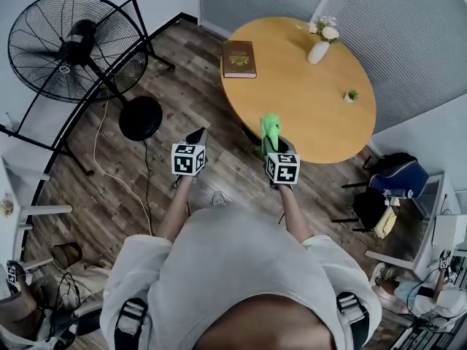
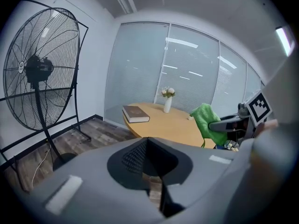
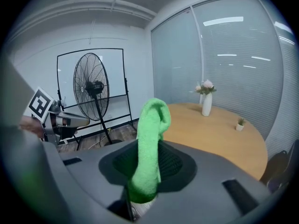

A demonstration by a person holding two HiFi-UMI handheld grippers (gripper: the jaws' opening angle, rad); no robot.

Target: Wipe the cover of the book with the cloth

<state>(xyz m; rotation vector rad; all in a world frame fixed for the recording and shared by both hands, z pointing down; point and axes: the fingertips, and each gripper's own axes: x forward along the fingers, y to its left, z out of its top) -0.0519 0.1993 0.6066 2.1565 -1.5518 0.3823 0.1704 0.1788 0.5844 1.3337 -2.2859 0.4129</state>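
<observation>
Green cloth [image 3: 149, 139] is pinched in the right claw [image 3: 140, 197]; the closed, empty left claw [image 2: 156, 190] faces the book [image 2: 135, 114].

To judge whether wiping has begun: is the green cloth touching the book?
Apart. Head view: bare tabletop separates the cloth, in the right gripper, from the book.

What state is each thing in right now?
book: closed, lying flat on the table
cloth: clamped in the right gripper, sticking up
left gripper: shut, empty
right gripper: shut on the cloth
vase: upright
</observation>
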